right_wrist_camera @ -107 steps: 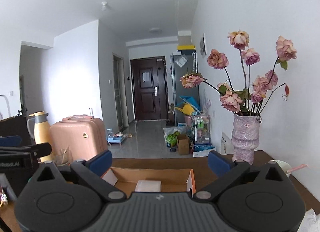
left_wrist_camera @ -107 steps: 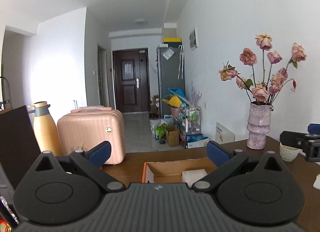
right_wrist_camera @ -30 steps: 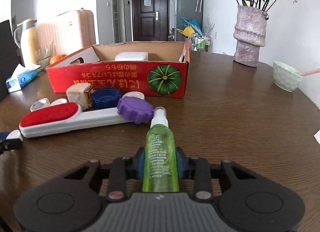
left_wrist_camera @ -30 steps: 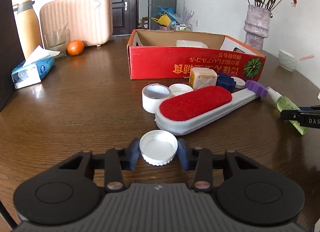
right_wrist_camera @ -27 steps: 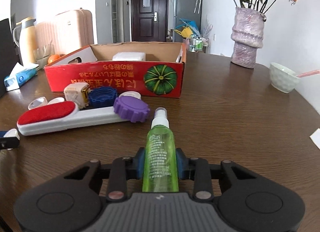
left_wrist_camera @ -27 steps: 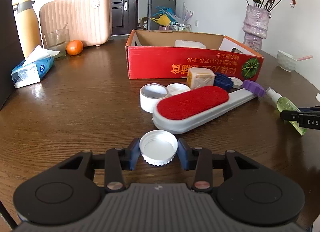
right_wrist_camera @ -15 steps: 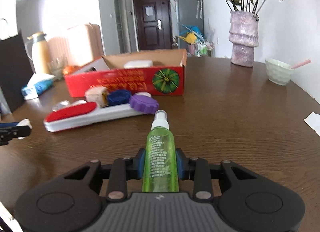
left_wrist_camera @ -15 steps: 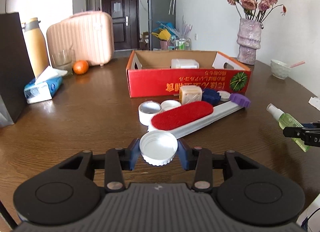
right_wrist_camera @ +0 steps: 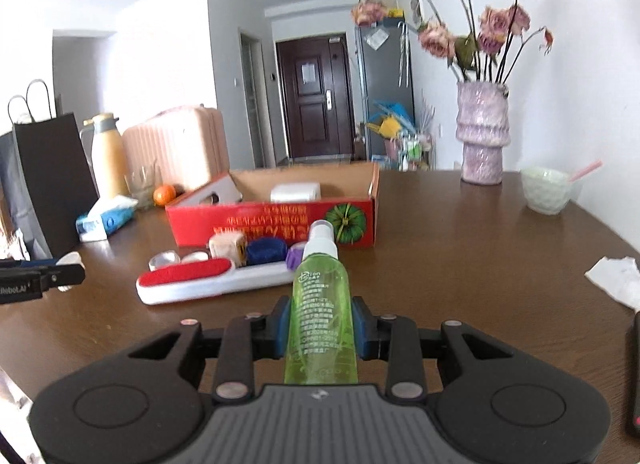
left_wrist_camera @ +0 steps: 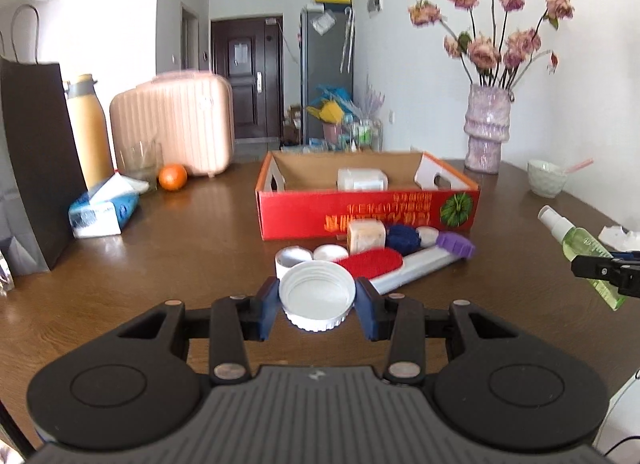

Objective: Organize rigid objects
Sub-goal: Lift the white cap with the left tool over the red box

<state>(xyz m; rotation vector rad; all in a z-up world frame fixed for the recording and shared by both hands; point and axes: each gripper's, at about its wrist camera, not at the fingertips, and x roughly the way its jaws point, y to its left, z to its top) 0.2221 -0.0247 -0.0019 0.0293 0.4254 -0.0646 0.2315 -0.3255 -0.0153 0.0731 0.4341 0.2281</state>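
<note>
Dark glossy wood table point(left_wrist_camera: 192, 248) carries a red cardboard box point(left_wrist_camera: 368, 212) with a red-padded white brush point(left_wrist_camera: 400, 268) before it; right gripper point(right_wrist_camera: 321, 322) clamps a translucent green spray bottle point(right_wrist_camera: 322, 304) aloft, left gripper point(left_wrist_camera: 317, 302) pinches a ribbed white round lid point(left_wrist_camera: 317, 298)

You see glossy dark wood table point(left_wrist_camera: 200, 232); ribbed white plastic cap point(left_wrist_camera: 317, 299); translucent green plastic bottle point(right_wrist_camera: 322, 312); printed cardboard box point(left_wrist_camera: 368, 212).

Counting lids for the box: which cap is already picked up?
The white cap, open side up, clamped in the left gripper; the others lie on the table.
</note>
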